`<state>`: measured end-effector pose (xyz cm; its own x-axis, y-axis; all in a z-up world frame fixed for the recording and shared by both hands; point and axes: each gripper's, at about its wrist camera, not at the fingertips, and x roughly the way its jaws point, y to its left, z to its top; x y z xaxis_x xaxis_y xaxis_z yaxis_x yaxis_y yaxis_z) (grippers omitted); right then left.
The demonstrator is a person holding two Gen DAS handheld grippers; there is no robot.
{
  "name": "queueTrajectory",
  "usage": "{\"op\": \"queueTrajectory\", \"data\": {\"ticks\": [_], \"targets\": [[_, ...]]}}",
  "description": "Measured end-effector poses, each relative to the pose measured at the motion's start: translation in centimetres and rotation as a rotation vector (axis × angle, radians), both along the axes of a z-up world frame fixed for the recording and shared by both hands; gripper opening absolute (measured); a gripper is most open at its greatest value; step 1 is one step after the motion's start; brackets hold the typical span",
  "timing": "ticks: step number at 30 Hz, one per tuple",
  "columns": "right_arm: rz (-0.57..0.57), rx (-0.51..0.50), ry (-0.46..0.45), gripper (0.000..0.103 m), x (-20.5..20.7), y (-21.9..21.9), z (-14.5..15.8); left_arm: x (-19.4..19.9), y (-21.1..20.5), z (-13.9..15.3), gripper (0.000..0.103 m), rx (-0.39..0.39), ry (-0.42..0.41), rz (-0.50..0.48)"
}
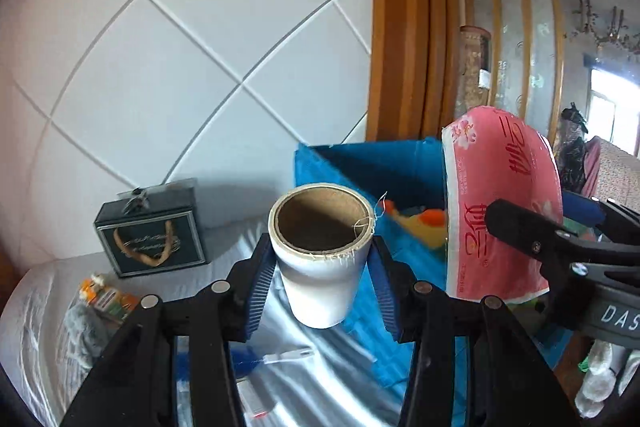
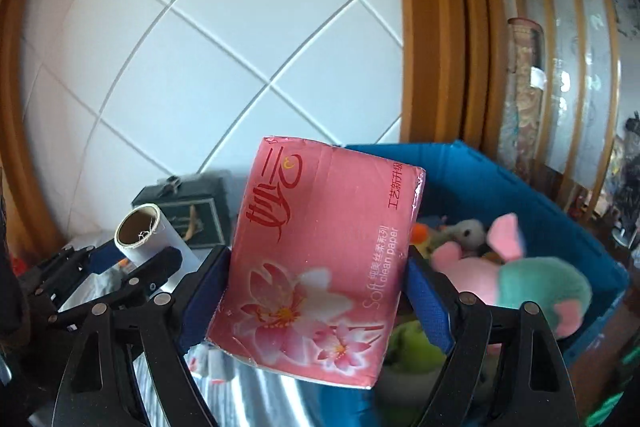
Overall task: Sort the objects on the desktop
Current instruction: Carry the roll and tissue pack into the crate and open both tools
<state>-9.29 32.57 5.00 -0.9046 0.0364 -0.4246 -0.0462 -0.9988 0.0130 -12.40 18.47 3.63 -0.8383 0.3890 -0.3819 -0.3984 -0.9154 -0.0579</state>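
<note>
Jaws clamped: left gripper (image 1: 322, 291) on a roll (image 1: 322, 259), lifted above the bench.
Right wrist view: right gripper (image 2: 316, 301) grips a tissue pack (image 2: 320, 267) beside the blue bin (image 2: 560, 211), toys already inside; both items await dropping.

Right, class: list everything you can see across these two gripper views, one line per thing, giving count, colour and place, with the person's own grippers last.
Roll on a cardboard core: 1, white, held upright in the left gripper.
Tissue pack: 1, pink with flowers, held in the right gripper, near the bin.
Storage bin: 1, blue, on the right.
Plush toys: several, pink, teal, grey, green, inside the bin.
Gift bag: 1, dark, standing by the wall.
Table cover: 1, silvery, below the grippers.
Wall panels: white, behind.
Left gripper: 1, black with blue pads.
Right gripper: 1, black with blue pads.
</note>
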Motion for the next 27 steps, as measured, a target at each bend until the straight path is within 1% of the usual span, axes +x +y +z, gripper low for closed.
{"op": "queueTrajectory", "data": {"ticks": [2, 5, 8, 10, 11, 12, 13, 15, 16, 19, 20, 22, 24, 26, 27], "targets": [[-0.040, 0.012, 0.031, 0.085, 0.3, 3.8, 1.4, -0.2, 3.7, 1.3, 0.046, 0.004, 0.019, -0.029], [-0.100, 0.028, 0.054, 0.085, 0.5, 9.3, 2.7, -0.5, 9.1, 2.4, 0.046, 0.001, 0.026, -0.070], [-0.156, 0.060, 0.047, 0.085, 0.2, 14.3, 3.3, -1.1, 13.8, 2.5, 0.046, -0.034, -0.006, -0.082], [-0.188, 0.076, 0.020, 0.085, -0.5, 17.0, 3.1, -1.9, 16.2, 1.8, 0.046, -0.086, -0.045, -0.072], [-0.202, 0.092, -0.001, 0.085, -0.8, 18.2, 2.7, -2.4, 17.2, 1.3, 0.046, -0.114, -0.069, -0.066], [-0.223, 0.111, -0.023, 0.085, -1.4, 19.3, 2.2, -2.9, 18.1, 0.9, 0.046, -0.154, -0.108, -0.063], [-0.241, 0.132, -0.050, 0.085, -1.6, 20.3, 1.4, -3.2, 18.4, 0.6, 0.046, -0.164, -0.140, -0.065], [-0.261, 0.150, -0.112, 0.085, -2.7, 21.9, -0.4, -3.8, 18.7, 0.5, 0.046, -0.148, -0.183, -0.066], [-0.264, 0.147, -0.143, 0.085, -3.2, 22.5, -1.3, -4.2, 19.2, 0.3, 0.046, -0.176, -0.207, -0.055], [-0.259, 0.131, -0.232, 0.085, -4.3, 24.3, -3.6, -3.9, 20.0, -0.7, 0.046, -0.213, -0.256, -0.052], [-0.254, 0.134, -0.259, 0.085, -4.5, 24.3, -4.3, -3.8, 20.1, -0.9, 0.046, -0.222, -0.267, -0.053], [-0.243, 0.116, -0.295, 0.085, -4.7, 24.8, -5.3, -3.3, 20.2, -0.9, 0.046, -0.234, -0.266, -0.047], [-0.232, 0.091, -0.318, 0.085, -4.8, 25.7, -5.9, -3.1, 20.3, -0.8, 0.052, -0.248, -0.249, -0.037], [-0.236, 0.079, -0.336, 0.086, -4.9, 26.5, -5.9, -2.8, 20.3, -0.8, 0.072, -0.256, -0.233, -0.025], [-0.240, 0.079, -0.342, 0.086, -4.9, 26.5, -6.0, -2.6, 20.2, -0.8, 0.075, -0.258, -0.224, -0.020]]}}
